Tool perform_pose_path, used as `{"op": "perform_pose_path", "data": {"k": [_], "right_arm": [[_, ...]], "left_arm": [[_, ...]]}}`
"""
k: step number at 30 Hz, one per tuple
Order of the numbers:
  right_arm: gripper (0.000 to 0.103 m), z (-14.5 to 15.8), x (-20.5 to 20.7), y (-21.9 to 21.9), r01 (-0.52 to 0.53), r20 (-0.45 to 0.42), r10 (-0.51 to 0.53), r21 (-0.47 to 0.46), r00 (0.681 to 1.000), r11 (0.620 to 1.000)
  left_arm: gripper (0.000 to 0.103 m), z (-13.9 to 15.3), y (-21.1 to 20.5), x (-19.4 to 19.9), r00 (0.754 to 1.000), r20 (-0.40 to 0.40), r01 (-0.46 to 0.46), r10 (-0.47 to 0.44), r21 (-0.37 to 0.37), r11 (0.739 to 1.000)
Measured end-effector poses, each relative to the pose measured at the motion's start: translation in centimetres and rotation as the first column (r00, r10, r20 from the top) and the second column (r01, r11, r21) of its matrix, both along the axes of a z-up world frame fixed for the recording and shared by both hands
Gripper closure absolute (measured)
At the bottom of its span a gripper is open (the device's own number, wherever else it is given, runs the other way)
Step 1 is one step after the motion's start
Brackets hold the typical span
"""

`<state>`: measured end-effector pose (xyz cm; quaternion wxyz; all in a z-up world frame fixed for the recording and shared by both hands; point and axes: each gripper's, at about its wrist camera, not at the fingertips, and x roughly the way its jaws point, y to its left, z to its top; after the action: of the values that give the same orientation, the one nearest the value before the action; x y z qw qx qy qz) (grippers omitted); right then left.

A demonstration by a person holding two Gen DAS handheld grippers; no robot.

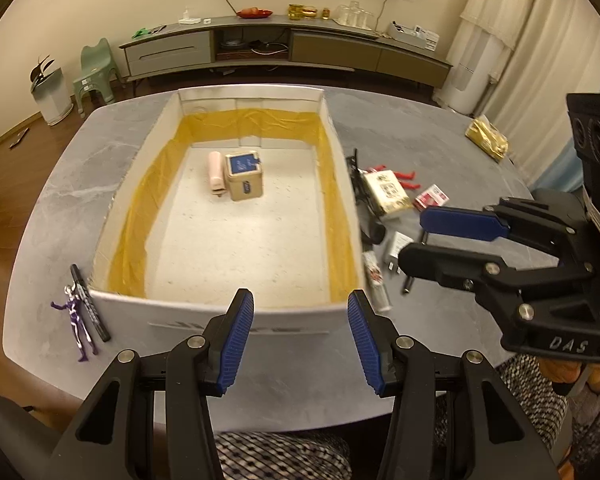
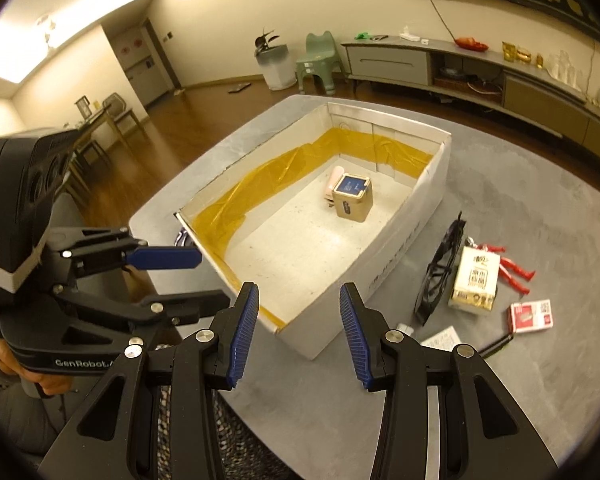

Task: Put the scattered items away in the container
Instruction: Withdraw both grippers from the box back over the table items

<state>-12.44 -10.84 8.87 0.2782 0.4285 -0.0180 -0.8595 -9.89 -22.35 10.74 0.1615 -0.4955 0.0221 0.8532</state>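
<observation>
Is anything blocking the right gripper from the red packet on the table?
Nothing visible does. The right gripper is open and empty above the table's near edge; the red packet lies in the open to its right, apart from the box, with only a white card nearby.

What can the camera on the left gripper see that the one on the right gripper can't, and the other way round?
Only the left wrist view shows the purple figurine and black marker lying left of the box, plus a gold packet at the table's far right.

Only the right wrist view shows the dining chairs and the room's lit ceiling.

Both show the white box holding a gold tin and pink tube, the red figurine, the red card pack, and both grippers, open and empty.
</observation>
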Motion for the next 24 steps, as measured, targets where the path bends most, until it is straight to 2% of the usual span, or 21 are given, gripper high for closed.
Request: {"op": "perform_pose_path", "data": {"k": [8, 14, 20, 24], "right_arm": [[0.058, -0.6, 1.8, 3.2, 0.045, 0.011, -0.045, -0.059, 0.999, 0.997], [0.058, -1.8, 3.1, 7.1, 0.13, 0.032, -0.127, -0.126, 0.991, 0.983], [0.058, -5.7, 4.0, 10.8, 0.238, 0.093, -0.228, -0.114, 0.969, 0.965], [0.058, -8.5, 3.9, 13.0, 0.305, 0.14, -0.288, -0.112, 0.947, 0.946]], "left_arm": [[0.052, 0.6, 3.0, 3.1, 0.996, -0.044, 0.074, -0.074, 0.009, 0.997], [0.052, 0.2, 6.5, 5.2, 0.984, -0.075, 0.162, -0.162, -0.007, 0.987], [0.052, -1.9, 9.6, 5.6, 0.975, -0.053, 0.215, -0.215, -0.001, 0.977], [0.052, -3.5, 11.1, 5.1, 0.976, -0.036, 0.214, -0.213, 0.013, 0.977]]}}
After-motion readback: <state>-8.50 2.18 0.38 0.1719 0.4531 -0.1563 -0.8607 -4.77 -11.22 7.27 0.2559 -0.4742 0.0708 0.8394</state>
